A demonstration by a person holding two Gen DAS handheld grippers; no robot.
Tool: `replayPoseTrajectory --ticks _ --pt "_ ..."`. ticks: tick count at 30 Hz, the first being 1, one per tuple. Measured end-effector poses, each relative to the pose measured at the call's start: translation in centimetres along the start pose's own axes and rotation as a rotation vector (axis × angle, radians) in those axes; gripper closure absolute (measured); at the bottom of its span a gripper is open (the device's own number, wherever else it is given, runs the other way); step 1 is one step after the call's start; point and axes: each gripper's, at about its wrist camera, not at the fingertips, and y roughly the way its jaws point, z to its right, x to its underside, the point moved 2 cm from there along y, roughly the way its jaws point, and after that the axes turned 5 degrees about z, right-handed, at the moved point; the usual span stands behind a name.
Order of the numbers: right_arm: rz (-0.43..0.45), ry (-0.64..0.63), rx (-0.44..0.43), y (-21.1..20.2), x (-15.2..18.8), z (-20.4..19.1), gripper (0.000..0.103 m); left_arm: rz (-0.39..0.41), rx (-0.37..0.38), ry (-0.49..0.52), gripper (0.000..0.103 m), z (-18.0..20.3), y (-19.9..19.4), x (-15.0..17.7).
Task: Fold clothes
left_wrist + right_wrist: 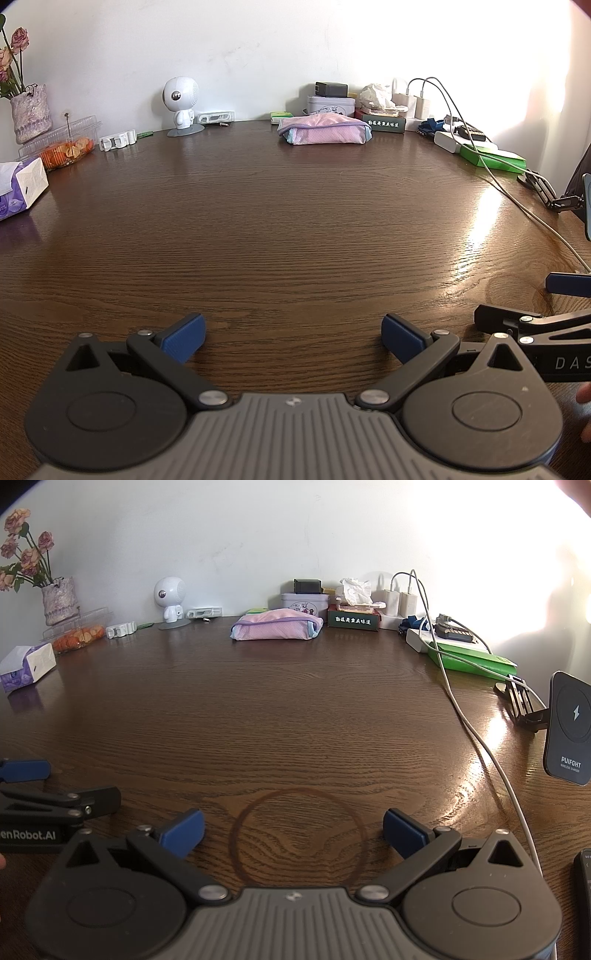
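Observation:
A folded pink garment with pale blue trim (324, 131) lies at the far side of the dark wooden table (280, 229), near the wall; it also shows in the right wrist view (275, 626). My left gripper (293, 338) is open and empty, low over the near part of the table. My right gripper (293, 830) is open and empty beside it, over a ring stain (299, 836). Each gripper sees the other at its frame edge: the right gripper in the left wrist view (554, 306), the left gripper in the right wrist view (44, 794).
Along the back stand a white robot figurine (181, 105), tins and boxes (330, 103), chargers with a white cable (476, 738), and green books (472, 659). A tissue pack (20, 186), fruit box (62, 142) and flower vase (29, 110) are left. A wireless charger stand (569, 727) is right.

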Motion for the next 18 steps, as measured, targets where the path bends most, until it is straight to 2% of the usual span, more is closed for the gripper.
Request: replayPoseTrajectory --ticks 11,14,17,18 --pt "-0.001 0.007 0.010 0.1 -0.1 -0.2 0.000 0.000 0.006 0.004 0.001 -0.4 0.2 0.0" --pt "-0.008 0.006 0.004 0.2 -0.3 -0.1 0.000 -0.021 0.020 0.021 0.000 -0.5 0.2 -0.5" --pt "-0.033 0.040 -0.042 0.7 -1.9 0.9 0.003 -0.039 0.061 0.034 0.000 -1.3 0.9 -2.6" --pt "-0.022 0.065 -0.065 0.9 -2.9 1.5 0.003 -0.012 0.064 0.028 0.000 -1.7 1.3 -4.0"
